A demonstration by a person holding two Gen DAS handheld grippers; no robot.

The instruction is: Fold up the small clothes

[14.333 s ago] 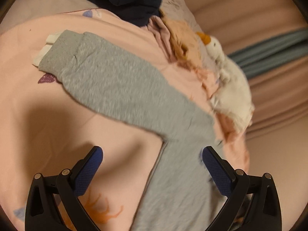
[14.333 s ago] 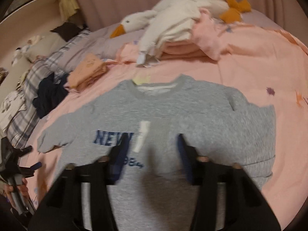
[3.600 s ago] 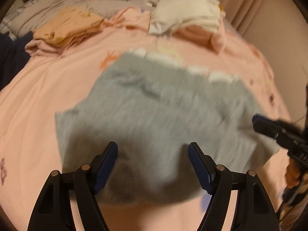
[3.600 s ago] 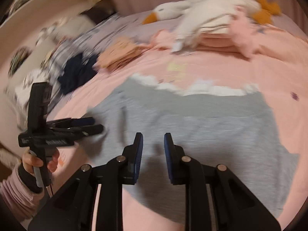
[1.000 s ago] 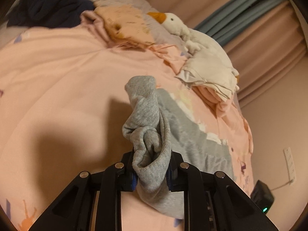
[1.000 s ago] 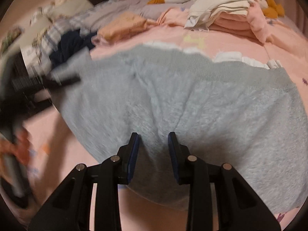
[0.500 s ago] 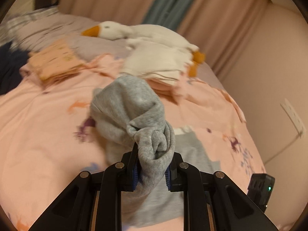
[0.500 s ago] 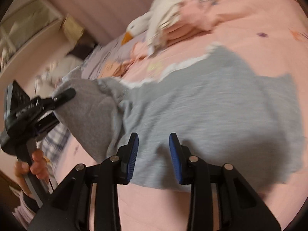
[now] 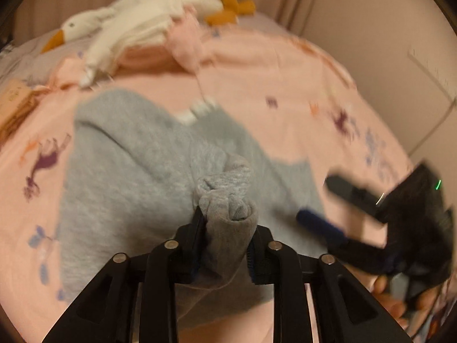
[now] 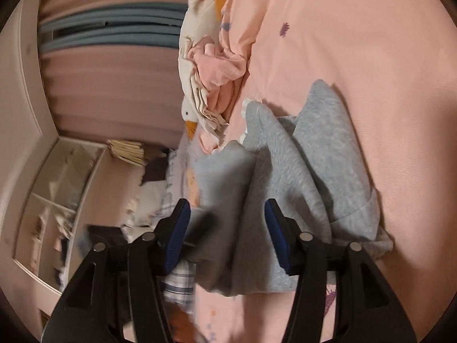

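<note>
The grey sweatshirt (image 9: 128,171) lies partly folded on the pink bedspread (image 9: 285,85). A bunched fold of it sits between the pads of my left gripper (image 9: 227,228), whose jaws are opening while the pads still touch the cloth. My right gripper (image 9: 328,205) shows blurred at the right of the left wrist view, held by a person's hand (image 9: 400,300). In the right wrist view, rolled sideways, my right gripper (image 10: 228,231) is opening wide. The grey sweatshirt (image 10: 314,157) lies beyond its pads, not pressed by them.
A white plush goose (image 9: 137,14) rests on a stack of pink folded clothes (image 9: 148,57) at the back of the bed. An orange garment (image 9: 14,105) lies at the left edge. A wall stands close on the right. White shelves (image 10: 57,185) stand beside the bed.
My left gripper has carried the bunched grey fold across and lowered it over the rest of the sweatshirt. My right gripper has rolled sideways and its jaws have spread apart.
</note>
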